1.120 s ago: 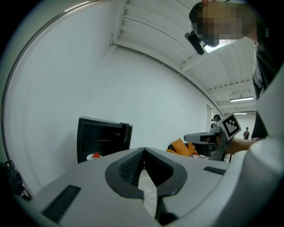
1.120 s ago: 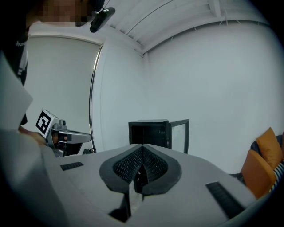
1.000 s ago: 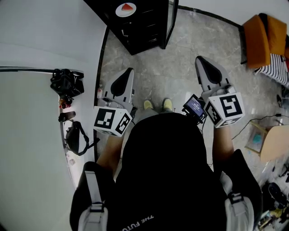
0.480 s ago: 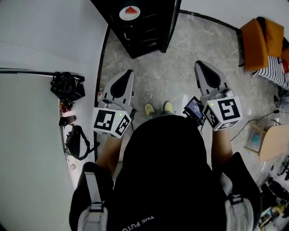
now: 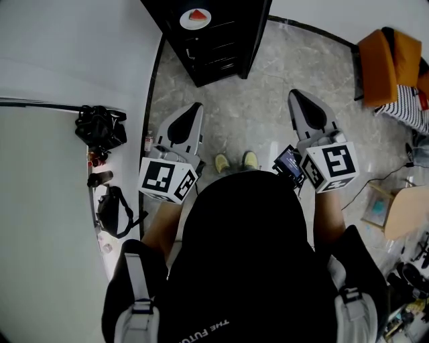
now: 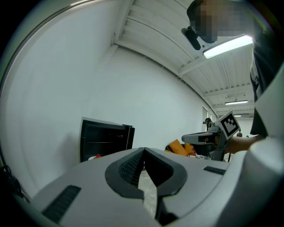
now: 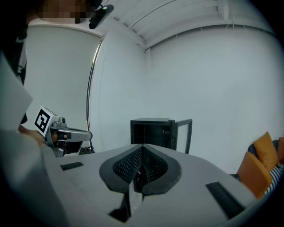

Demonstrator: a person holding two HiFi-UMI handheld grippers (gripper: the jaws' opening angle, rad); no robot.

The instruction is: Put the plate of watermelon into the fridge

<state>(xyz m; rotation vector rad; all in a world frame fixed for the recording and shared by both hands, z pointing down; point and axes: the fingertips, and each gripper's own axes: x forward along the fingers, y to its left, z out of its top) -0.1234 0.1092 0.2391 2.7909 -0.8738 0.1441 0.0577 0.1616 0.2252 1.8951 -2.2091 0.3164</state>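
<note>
A white plate with a red watermelon slice [image 5: 195,18] lies in the dark open front of the black fridge [image 5: 214,47]; I cannot tell which shelf. The fridge door [image 5: 257,37] hangs open to the right. In the left gripper view the slice [image 6: 96,156] peeks over the gripper body, low in the fridge [image 6: 104,137]. The left gripper [image 5: 195,109] and right gripper [image 5: 295,96] hover over the stone floor, well short of the fridge. Both are shut and hold nothing. The right gripper view shows the fridge [image 7: 153,132] straight ahead with its door ajar.
Black bags [image 5: 100,126] and small bottles sit against the white wall on the left. An orange seat [image 5: 385,57] with striped cloth stands at the right, with a cardboard box [image 5: 402,213] and cables below it. The person's shoes [image 5: 232,161] are between the grippers.
The fridge and plate sit slightly lower and further right in the head view. The left gripper has shifted a little to the right. Both grippers stay shut and empty.
</note>
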